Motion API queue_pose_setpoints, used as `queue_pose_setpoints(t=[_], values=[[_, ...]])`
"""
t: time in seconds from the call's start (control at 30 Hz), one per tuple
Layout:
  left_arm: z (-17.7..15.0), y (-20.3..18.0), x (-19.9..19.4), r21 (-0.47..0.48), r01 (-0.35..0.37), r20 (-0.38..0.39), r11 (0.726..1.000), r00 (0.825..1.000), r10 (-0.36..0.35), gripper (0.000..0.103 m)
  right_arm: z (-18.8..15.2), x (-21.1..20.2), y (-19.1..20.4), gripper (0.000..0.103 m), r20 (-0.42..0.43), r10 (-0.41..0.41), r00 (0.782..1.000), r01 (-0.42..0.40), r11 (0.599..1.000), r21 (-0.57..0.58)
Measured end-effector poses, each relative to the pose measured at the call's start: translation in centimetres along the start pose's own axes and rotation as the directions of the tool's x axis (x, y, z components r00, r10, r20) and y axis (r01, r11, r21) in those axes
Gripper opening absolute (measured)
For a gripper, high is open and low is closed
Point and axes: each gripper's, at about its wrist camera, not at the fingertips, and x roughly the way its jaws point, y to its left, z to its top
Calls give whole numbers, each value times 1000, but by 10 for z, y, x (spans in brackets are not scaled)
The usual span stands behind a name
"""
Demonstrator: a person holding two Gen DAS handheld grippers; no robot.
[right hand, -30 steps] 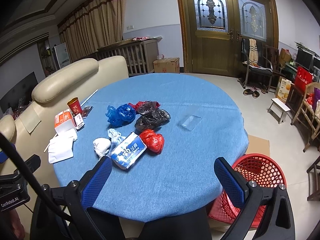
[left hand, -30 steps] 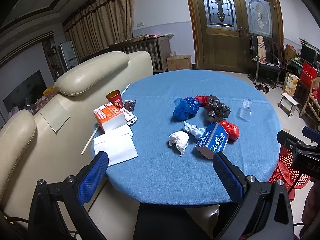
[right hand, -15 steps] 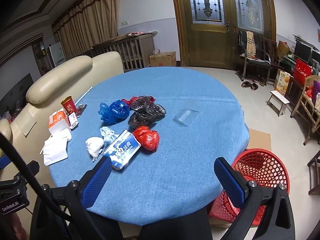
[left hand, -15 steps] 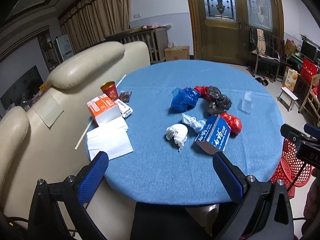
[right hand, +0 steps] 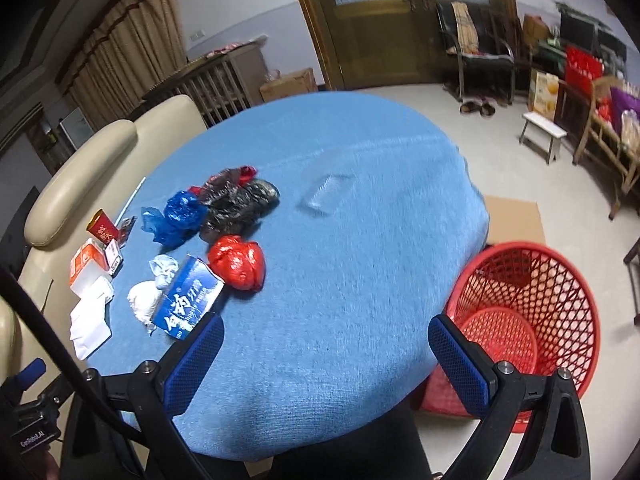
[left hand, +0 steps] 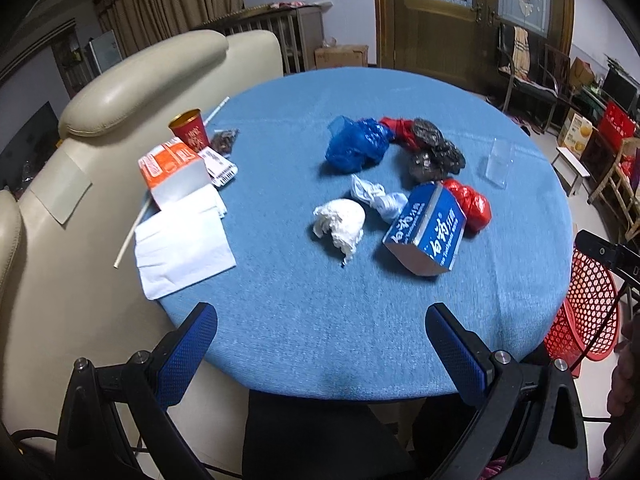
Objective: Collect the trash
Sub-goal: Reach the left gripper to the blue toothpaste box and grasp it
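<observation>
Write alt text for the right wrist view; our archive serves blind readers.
An open two-finger tool with blue pads hangs over a round blue-clothed table strewn with crumpled red, blue and black plastic bags, white tissue wads and a blue toothpaste box. A red mesh basket stands on the floor, right.

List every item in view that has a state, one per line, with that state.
Left gripper: jaws open, empty.
Right gripper: jaws open, empty.
Basket: upright on the floor, empty.
Toothpaste box: lying on the table, end flap open.
Red bag: crumpled, on the table.
Blue bag: crumpled, on the table.
Black bags: crumpled.
Tissue: wadded.
Cup: upright.
</observation>
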Motion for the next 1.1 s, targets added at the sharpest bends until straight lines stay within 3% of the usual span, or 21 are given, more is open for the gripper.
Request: queue_pose_setpoints(t=[0.2, 0.43, 0.57, 0.83, 1.1], values=[[8, -2, 13, 19, 19, -42, 1000, 999, -19, 103, -2, 6, 5, 103, -14, 3, 1000, -3, 1000, -30], [20, -17, 31, 106, -18, -23, 994, 1000, 21, 103, 2, 13, 10, 103, -23, 8, 1000, -9, 999, -47], [26, -28, 41, 141, 1, -30, 990, 1000, 3, 103, 3, 19, 11, 103, -36, 8, 999, -10, 999, -49], [45, -45, 66, 128, 107, -53, 986, 994, -100, 103, 3, 27, 8, 103, -48, 1, 999, -4, 999, -47], [47, -46, 91, 39, 216, -92, 976, 973, -211, 102, -4, 28, -4, 103, -59, -3, 998, 3, 1000, -9]])
